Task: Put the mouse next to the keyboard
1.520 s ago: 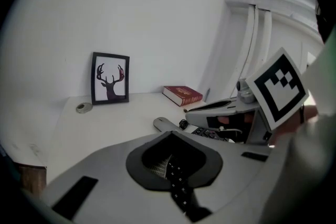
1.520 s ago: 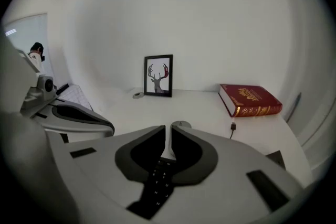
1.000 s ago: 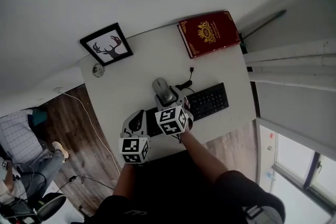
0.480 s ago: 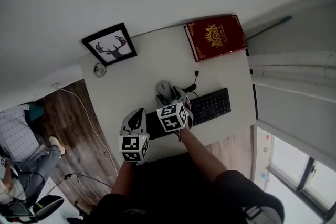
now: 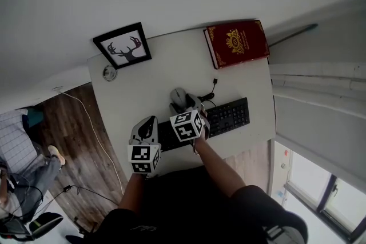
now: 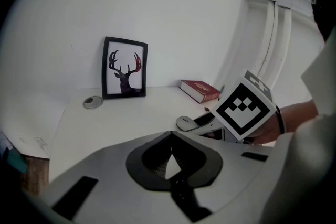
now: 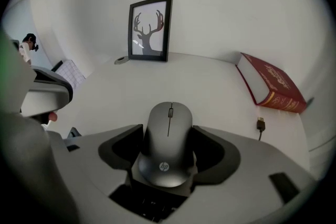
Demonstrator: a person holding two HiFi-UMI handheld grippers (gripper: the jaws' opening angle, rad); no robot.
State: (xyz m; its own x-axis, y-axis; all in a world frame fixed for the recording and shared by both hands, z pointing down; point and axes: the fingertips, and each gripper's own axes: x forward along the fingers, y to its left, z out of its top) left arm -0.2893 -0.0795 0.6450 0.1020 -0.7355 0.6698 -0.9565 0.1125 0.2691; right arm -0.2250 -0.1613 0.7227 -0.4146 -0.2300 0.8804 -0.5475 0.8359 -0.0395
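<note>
Right gripper view: the right gripper straddles the mouse, which lies flat on the desk. Its jaws have just been opening and stand wide, loose at the mouse's sides, not squeezing it. Left gripper view: the left gripper has its jaws closed together with nothing between them, above the desk. Head view: the mouse lies just beside the far long edge of the keyboard.

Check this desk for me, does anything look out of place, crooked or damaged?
Only one thing: a black USB plug lies loose on the desk, plugged into nothing, between the red book and the keyboard. Nothing looks spilled or broken.
</note>
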